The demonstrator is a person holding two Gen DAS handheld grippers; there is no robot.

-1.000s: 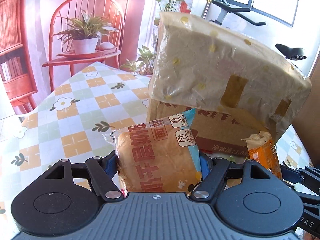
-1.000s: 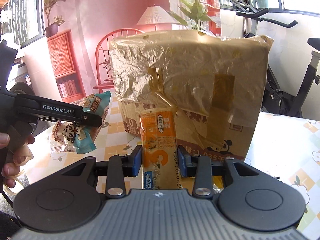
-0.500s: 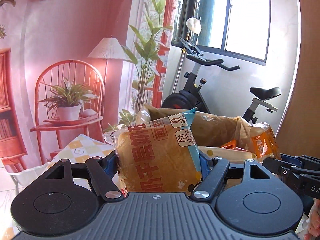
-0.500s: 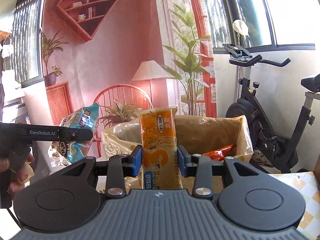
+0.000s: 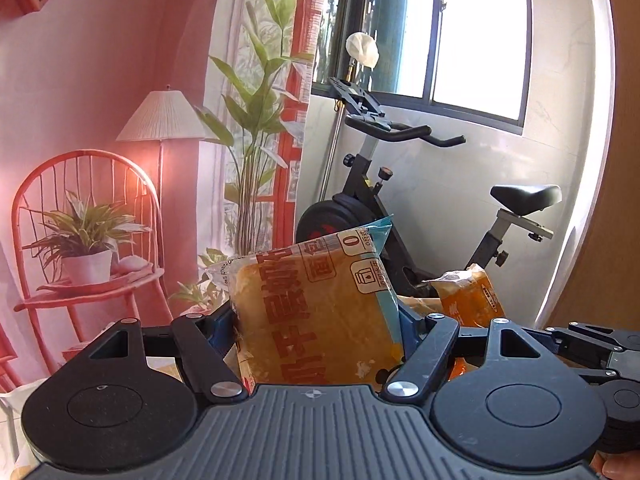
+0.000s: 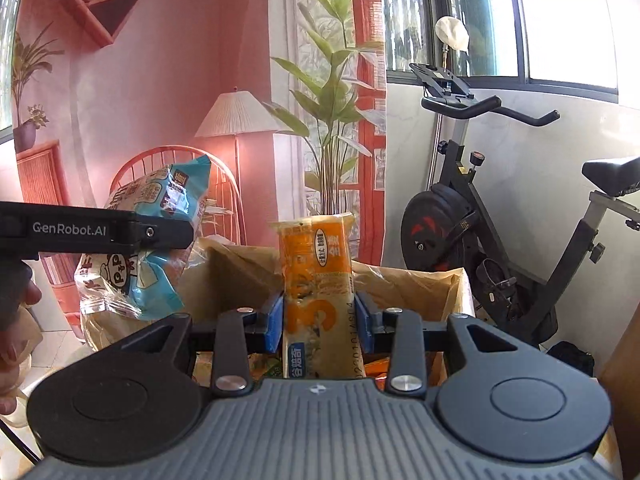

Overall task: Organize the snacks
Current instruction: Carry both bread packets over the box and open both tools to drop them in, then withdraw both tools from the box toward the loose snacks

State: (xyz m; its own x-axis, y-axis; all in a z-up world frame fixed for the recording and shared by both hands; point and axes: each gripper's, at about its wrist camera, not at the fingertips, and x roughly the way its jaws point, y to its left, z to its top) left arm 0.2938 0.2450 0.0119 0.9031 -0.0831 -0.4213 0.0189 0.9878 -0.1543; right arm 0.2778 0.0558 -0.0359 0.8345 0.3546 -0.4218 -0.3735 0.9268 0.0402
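Observation:
My left gripper (image 5: 318,324) is shut on a wide bread packet (image 5: 316,308) with red print and a blue edge. From the right wrist view that same packet (image 6: 148,248) hangs at the left, held by the left gripper (image 6: 160,234). My right gripper (image 6: 319,322) is shut on a narrow orange snack bar (image 6: 318,280), standing upright. The bar (image 5: 468,296) also shows at the right of the left wrist view. Behind and below the bar is an open cardboard box (image 6: 420,284) lined with brown plastic, with orange packets inside.
An exercise bike (image 6: 480,208) stands by the window wall behind the box. A red chair with a potted plant (image 5: 84,240), a floor lamp (image 5: 164,120) and a tall leafy plant (image 5: 256,120) stand at the back. A person's hand (image 6: 12,320) holds the left gripper.
Both grippers have risen with their snacks; the box has dropped lower in both views and its open top shows in the right wrist view. The table has left both views.

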